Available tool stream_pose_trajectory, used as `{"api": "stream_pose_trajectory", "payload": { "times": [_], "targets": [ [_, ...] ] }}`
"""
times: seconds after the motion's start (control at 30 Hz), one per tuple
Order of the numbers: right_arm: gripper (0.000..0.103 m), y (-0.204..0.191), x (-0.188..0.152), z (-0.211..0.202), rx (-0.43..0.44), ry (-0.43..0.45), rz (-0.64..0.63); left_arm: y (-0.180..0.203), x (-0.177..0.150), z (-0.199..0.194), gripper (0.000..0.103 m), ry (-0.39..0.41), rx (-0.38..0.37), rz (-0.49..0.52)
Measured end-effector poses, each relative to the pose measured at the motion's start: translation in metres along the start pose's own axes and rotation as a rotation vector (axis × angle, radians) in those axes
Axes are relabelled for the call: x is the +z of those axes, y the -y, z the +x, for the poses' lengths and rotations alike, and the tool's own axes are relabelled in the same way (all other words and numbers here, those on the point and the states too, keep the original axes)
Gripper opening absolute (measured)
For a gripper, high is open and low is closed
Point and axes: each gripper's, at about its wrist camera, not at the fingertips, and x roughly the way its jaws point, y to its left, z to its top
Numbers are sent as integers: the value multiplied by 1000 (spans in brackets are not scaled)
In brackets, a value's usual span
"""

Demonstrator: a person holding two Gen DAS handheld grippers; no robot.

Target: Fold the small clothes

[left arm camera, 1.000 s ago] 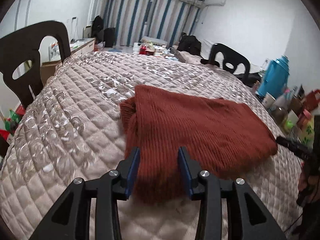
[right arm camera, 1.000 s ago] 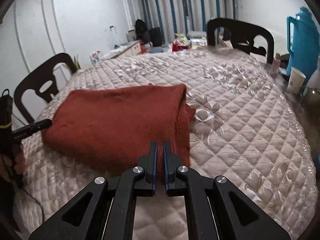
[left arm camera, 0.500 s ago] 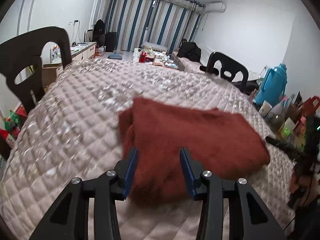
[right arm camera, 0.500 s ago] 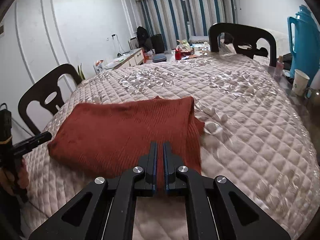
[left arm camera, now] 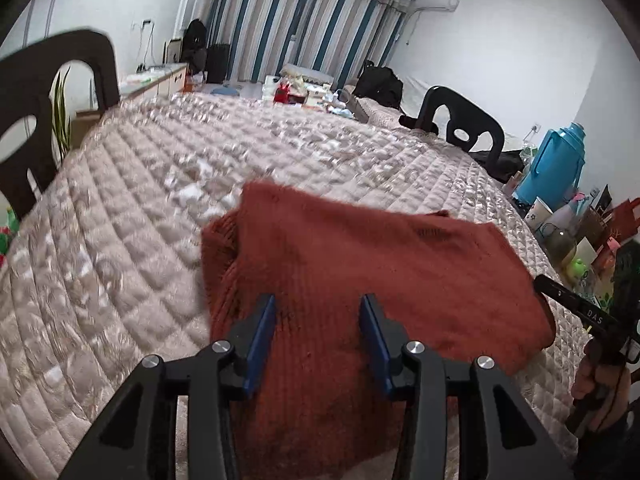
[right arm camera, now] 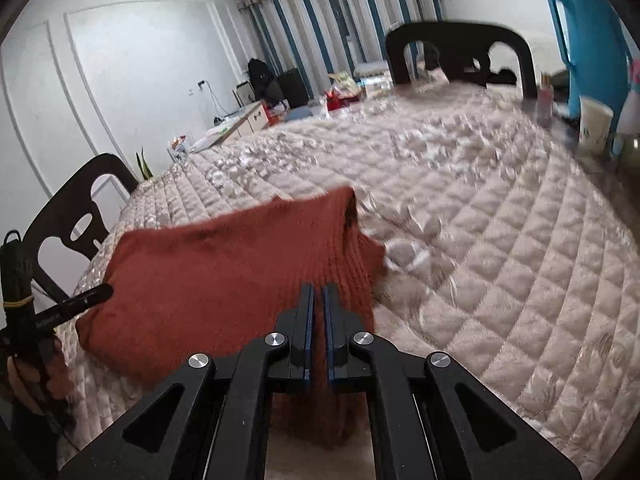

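Note:
A rust-red knitted sweater (left arm camera: 380, 264) lies folded on the quilted beige table cover (left arm camera: 140, 200). My left gripper (left arm camera: 318, 304) is open, and its blue-padded fingers stand apart over the sweater's near left part with only cloth showing behind them. In the right wrist view the same sweater (right arm camera: 224, 264) fills the lower left. My right gripper (right arm camera: 316, 292) is shut, with its tips over the sweater's near right part. I cannot tell whether they touch the cloth. Each view shows the other hand (left arm camera: 596, 380) (right arm camera: 24, 380) holding its device at the sweater's far corner.
Black chairs (left arm camera: 40, 92) (left arm camera: 460, 120) (right arm camera: 460, 44) stand around the table. A blue thermos (left arm camera: 556, 164) (right arm camera: 588, 40), a paper cup (right arm camera: 594, 124) and small clutter (left arm camera: 580, 240) crowd the right edge. The quilted cover (right arm camera: 500, 220) beyond the sweater is bare.
Both grippers have come forward over the sweater, which now reaches under their fingers. The right wrist view has rolled a little. The left jaws stay apart and the right jaws stay shut.

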Motion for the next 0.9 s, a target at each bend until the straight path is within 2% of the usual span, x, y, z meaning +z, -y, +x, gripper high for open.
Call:
{"api": "stream_pose_trajectory", "payload": {
  "times": [0.17, 0.33, 0.5, 0.63, 0.77, 0.83, 0.9],
  "targets": [
    [5, -23, 20, 15, 3, -12, -54, 17, 28, 7, 47, 36, 28, 53],
    [5, -59, 38, 48, 17, -62, -130, 20, 49, 41, 47, -21, 103, 55],
    [5, -91, 52, 84, 29, -129, -156, 25, 56, 51, 49, -45, 131, 52],
    [6, -91, 49, 125, -31, -248, -154, 15, 52, 75, 49, -88, 186, 49],
    [9, -75, 48, 111, 43, -208, -78, 16, 50, 66, 49, -66, 168, 49],
    [13, -69, 45, 89, 18, -150, -100, 16, 49, 56, 49, -44, 165, 55],
    [14, -60, 41, 72, -9, -116, -96, 15, 46, 49, 49, -23, 179, 63]
  ]
}}
